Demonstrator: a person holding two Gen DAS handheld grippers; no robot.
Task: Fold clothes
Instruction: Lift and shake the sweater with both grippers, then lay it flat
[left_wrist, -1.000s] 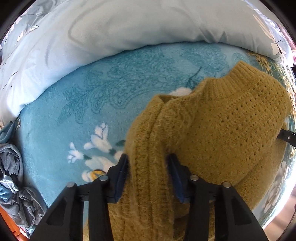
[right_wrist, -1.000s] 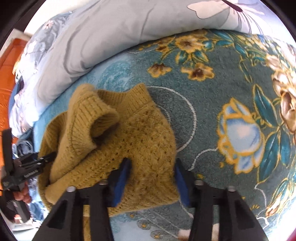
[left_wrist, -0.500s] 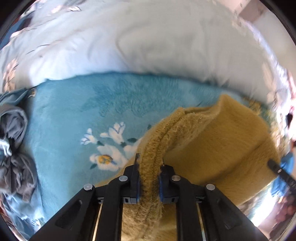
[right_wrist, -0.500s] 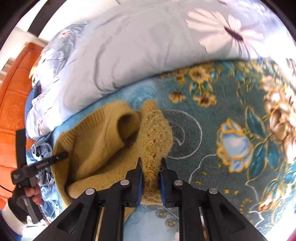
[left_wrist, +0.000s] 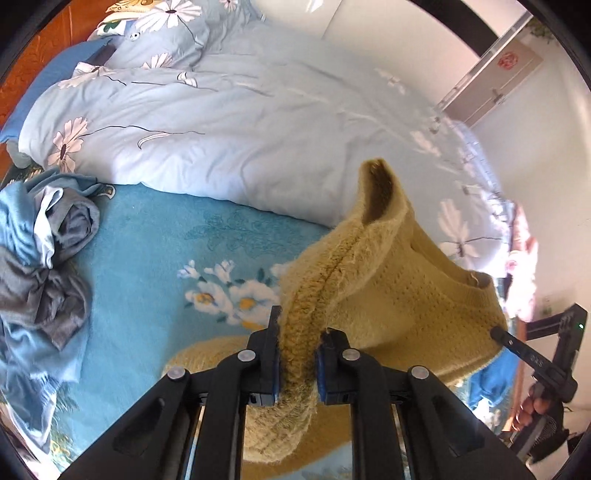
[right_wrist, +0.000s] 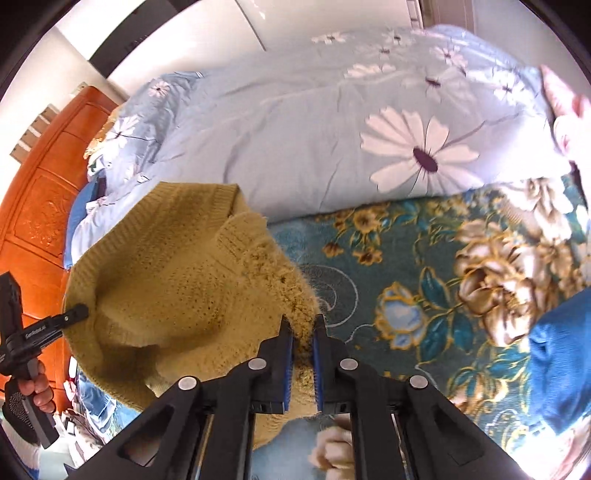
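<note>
The mustard-yellow knitted sweater (left_wrist: 399, 295) hangs in the air between the two grippers, lifted clear of the teal floral blanket (left_wrist: 147, 266) that covers the bed, most likely so that its own weight pulls the creases out and the garment can be laid flat for a first fold; the left gripper (left_wrist: 298, 332) has its fingers clamped on a thick ridge of knit, apparently a seam or a bunched edge at one side; the right gripper (right_wrist: 303, 332) has just been closing its jaws and is pinched tight on a fuzzy fold of the same sweater, with yarn bulging out above the blue pads (right_wrist: 289, 369); gripping it at two separated places keeps the body spread between them rather than dangling in a rope; the ribbed collar (right_wrist: 207, 195) stands up at the far side. A crumpled heap of grey and blue clothes (left_wrist: 40, 266) lies on the blanket to the left, well apart, seemingly waiting its turn, and the pale blue daisy-print duvet (right_wrist: 332, 122) is pushed to the back of the bed, leaving the blanket as the folding surface.
</note>
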